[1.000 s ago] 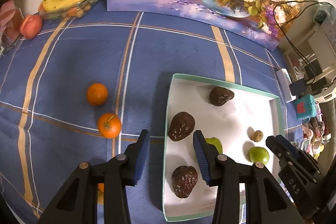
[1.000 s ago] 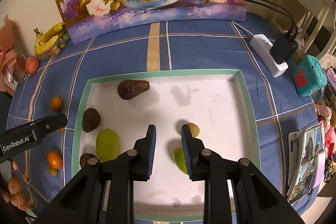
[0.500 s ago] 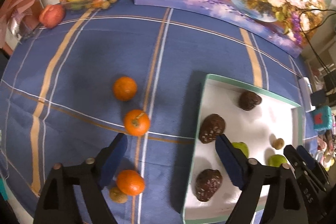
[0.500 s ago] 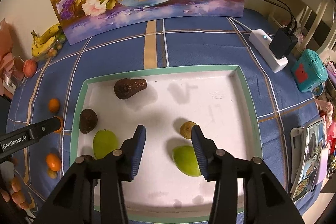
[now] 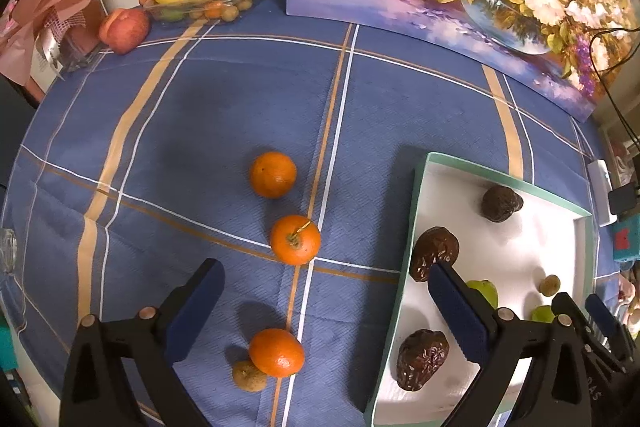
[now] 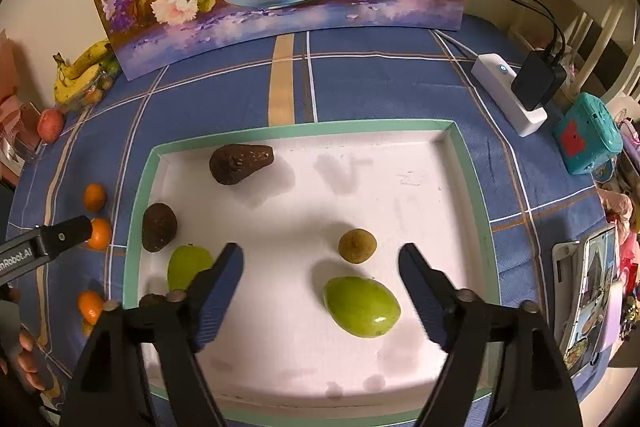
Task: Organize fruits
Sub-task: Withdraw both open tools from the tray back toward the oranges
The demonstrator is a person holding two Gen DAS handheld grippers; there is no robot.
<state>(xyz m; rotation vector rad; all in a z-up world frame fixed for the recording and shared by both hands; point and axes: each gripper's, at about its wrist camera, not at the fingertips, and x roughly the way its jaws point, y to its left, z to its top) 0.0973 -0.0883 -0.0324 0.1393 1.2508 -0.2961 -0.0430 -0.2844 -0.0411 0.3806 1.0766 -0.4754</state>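
Over the blue desk (image 5: 224, 115), the left hand-held gripper (image 5: 324, 291) is hovering wide open above three oranges (image 5: 295, 239). Over the white tray (image 6: 460, 143), the right hand-held gripper (image 6: 320, 267) is gaping wide, empty, near a green fruit (image 6: 361, 306).

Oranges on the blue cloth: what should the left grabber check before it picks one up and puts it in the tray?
1. Left gripper open: ok, jaws spread wide and empty.
2. An orange lined up: ok, the nearest orange sits between the fingers.
3. Nothing crowding it: not ok, a small brown fruit touches it.
4. Room in the tray: ok, much white floor is bare.
5. Right gripper out of the way: not ok, it hangs open over the tray, above the green fruit.
6. Height above the orange: cannot tell.
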